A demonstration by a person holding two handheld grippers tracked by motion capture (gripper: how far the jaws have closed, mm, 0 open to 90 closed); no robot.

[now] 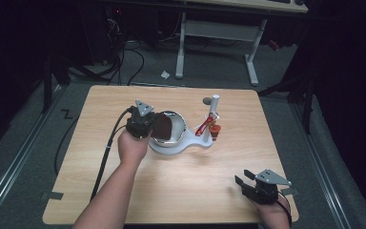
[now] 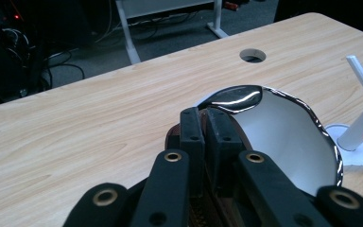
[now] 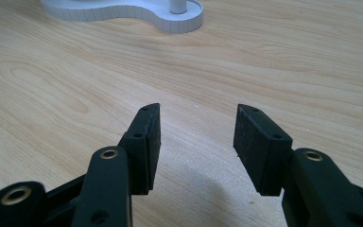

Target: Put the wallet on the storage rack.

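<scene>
1. a pale wooden table (image 1: 171,191) stood in a dark room with cables on the floor.
2. the left gripper (image 1: 158,126) was clenched on a brown pad (image 1: 162,127) at the steel bowl (image 1: 177,125) mid-table.
3. the right gripper (image 3: 196,142) lay released over bare wood; its view showed the white stand (image 3: 170,14).

Black fingers (image 3: 144,142), brass-ringed screw holes, bare forearms.

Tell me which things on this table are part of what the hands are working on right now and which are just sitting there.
In the job:
- left gripper, jaws shut on a brown flat piece
- shiny metal bowl on the white stand

Lying about:
- red tool by the white post
- right gripper, jaws open, over bare table
- hole in the tabletop
</scene>
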